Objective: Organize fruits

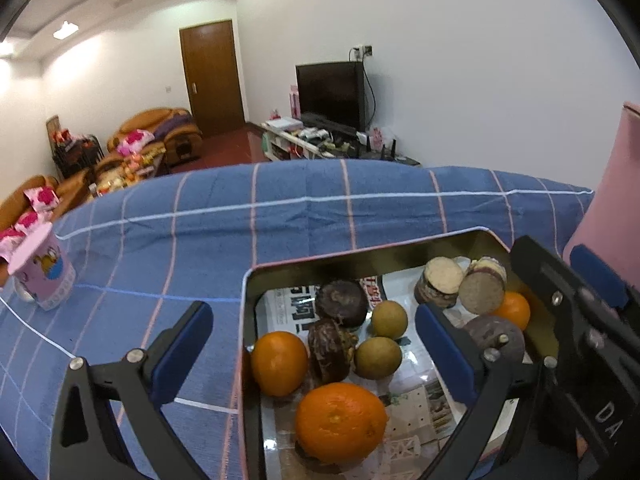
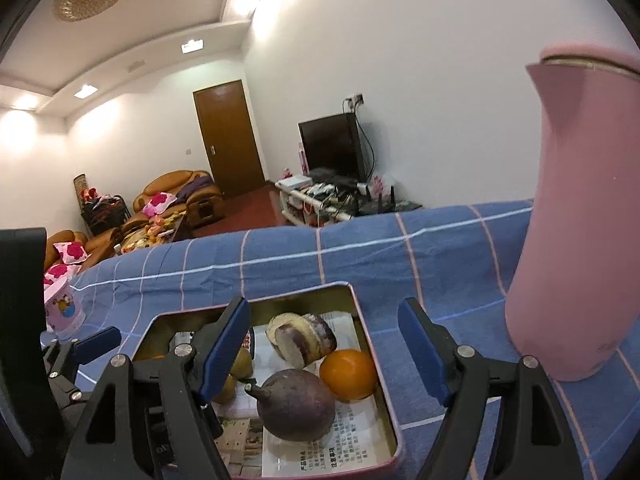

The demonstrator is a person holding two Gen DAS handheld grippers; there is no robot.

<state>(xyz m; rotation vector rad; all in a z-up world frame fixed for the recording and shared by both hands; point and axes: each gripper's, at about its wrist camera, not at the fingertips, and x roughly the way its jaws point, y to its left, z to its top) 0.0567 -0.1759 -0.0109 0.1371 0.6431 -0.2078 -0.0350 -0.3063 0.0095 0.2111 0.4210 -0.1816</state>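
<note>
A metal tin (image 1: 360,250) lined with newspaper holds the fruit. In it lie three oranges (image 1: 340,420), two dark brown fruits (image 1: 342,304), two greenish-brown round fruits (image 1: 389,319), cut purple-skinned pieces (image 1: 440,282) and a round purple root (image 2: 296,408). My left gripper (image 1: 314,352) stands open wide, one finger outside the tin's left wall and the other over its middle, gripping nothing. My right gripper (image 2: 324,350) hangs open above the root and a small orange (image 2: 348,374) at the tin's right end, touching neither.
A blue checked cloth (image 1: 320,216) covers the table. A tall pink jug (image 2: 580,220) stands close to the right of the tin. A pink cartoon cup (image 1: 44,276) sits at the far left. Beyond the table's far edge is a living room.
</note>
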